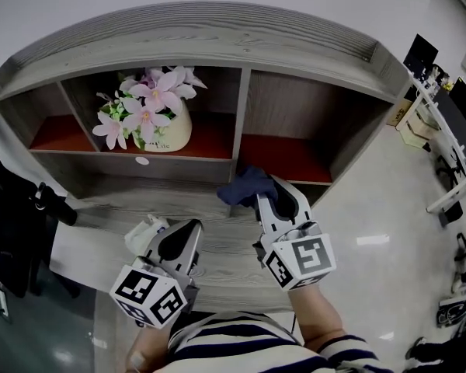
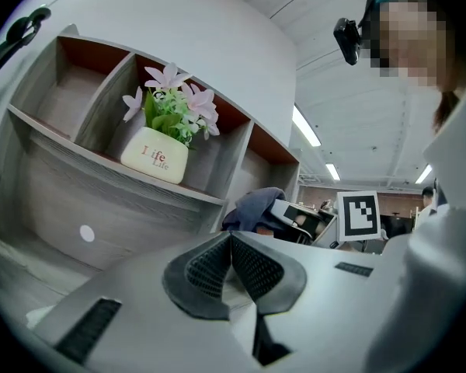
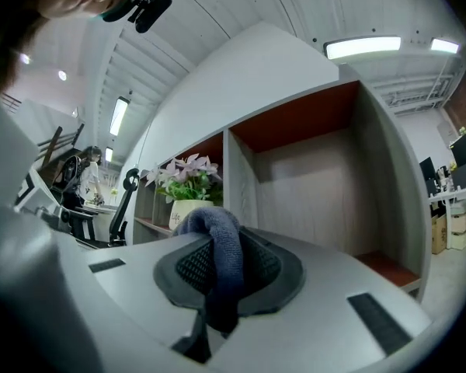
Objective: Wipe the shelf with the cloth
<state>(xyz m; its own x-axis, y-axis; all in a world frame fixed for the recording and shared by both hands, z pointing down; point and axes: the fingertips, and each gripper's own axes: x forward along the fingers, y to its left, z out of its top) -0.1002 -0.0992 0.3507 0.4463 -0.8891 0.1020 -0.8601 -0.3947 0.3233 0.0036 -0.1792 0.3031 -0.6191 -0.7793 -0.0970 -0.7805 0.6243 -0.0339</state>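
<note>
grey wooden shelf in an office, flower pot in one cubby. right gripper clamps a dark blue cloth at the centre divider; left gripper beside it, jaws together, empty.

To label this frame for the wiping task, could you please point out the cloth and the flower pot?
cloth point(image 3: 221, 255), right gripper view, on its bunched dark blue fold.
flower pot point(image 1: 175, 134), head view, on its cream front wall below the blossoms.
</note>
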